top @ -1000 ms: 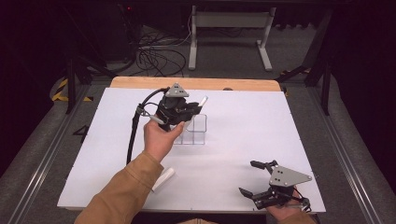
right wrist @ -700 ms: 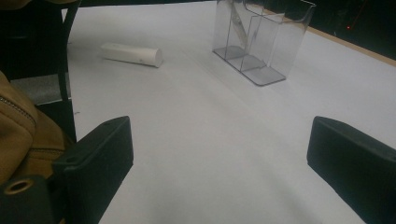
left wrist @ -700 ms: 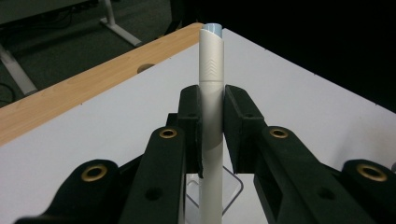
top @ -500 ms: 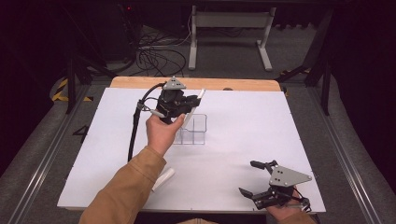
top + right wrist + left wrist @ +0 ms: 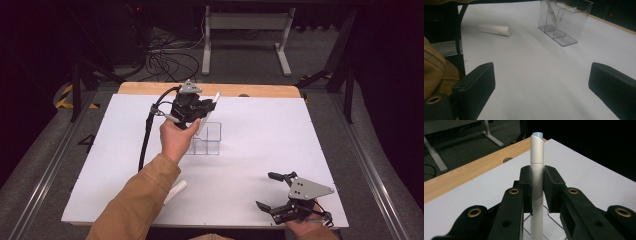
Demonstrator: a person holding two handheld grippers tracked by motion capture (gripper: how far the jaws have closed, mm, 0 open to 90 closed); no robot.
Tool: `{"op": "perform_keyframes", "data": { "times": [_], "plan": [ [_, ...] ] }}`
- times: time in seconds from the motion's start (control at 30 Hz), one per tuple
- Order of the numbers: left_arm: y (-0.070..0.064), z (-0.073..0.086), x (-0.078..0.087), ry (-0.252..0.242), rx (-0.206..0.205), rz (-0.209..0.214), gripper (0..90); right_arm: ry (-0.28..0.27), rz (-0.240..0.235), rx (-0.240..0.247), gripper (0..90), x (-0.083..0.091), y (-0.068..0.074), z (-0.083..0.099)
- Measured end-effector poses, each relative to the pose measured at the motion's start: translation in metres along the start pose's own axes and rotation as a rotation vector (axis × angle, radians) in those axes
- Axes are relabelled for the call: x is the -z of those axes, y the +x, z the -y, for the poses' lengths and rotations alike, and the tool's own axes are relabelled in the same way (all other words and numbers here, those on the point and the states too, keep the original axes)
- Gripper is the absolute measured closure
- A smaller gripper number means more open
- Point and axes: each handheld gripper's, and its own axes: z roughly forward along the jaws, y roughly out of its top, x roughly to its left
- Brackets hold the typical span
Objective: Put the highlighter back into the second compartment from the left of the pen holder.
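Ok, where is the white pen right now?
The white pen is clamped between the fingers of the left gripper, held up at the far left-centre of the table, its lower end over the clear organiser.

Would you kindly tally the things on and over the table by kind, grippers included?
White pens: 2, one in the left hand-held gripper, one lying on the table.
Clear holders: 1.
Hand-held grippers: 2, left and right.
Total: 5.
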Motion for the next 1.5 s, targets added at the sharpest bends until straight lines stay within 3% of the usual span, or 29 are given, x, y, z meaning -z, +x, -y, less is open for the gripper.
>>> {"op": "perform_keyframes", "data": {
  "times": [0.3, 0.37, 0.47, 0.63, 0.83, 0.97, 1.23, 1.37, 1.5],
  "plan": [
    [0.004, 0.004, -0.004, 0.028, -0.003, -0.023, 77.3, -0.002, 0.000, 0.005, 7.6, 0.001, 0.000, 0.000],
    [0.006, 0.005, -0.005, 0.033, 0.027, 0.004, 67.5, 0.001, -0.001, -0.002, 7.6, 0.001, 0.000, 0.000],
    [0.003, 0.005, -0.002, 0.032, -0.002, -0.005, 59.6, -0.003, 0.000, 0.005, 7.6, 0.001, 0.000, 0.000],
    [-0.006, 0.004, 0.014, -0.008, -0.068, -0.020, 48.9, 0.000, -0.001, 0.003, 7.6, 0.001, 0.000, 0.000],
    [-0.015, 0.009, 0.038, -0.033, -0.109, -0.015, 39.1, -0.001, 0.002, 0.011, 7.5, 0.000, 0.000, 0.000],
    [-0.019, 0.016, 0.049, -0.029, -0.118, -0.030, 36.6, 0.006, 0.000, 0.009, 7.6, -0.001, 0.000, 0.000],
    [-0.025, 0.030, 0.062, 0.009, -0.115, -0.014, 31.6, 0.005, 0.001, 0.009, 7.6, -0.001, 0.000, 0.000],
    [-0.028, 0.038, 0.072, 0.037, -0.130, -0.039, 31.3, 0.001, 0.003, 0.014, 7.6, 0.000, 0.000, 0.000],
    [-0.029, 0.050, 0.081, 0.054, -0.112, -0.022, 31.3, 0.005, 0.002, 0.008, 7.6, -0.001, 0.000, 0.000]
  ]
}}
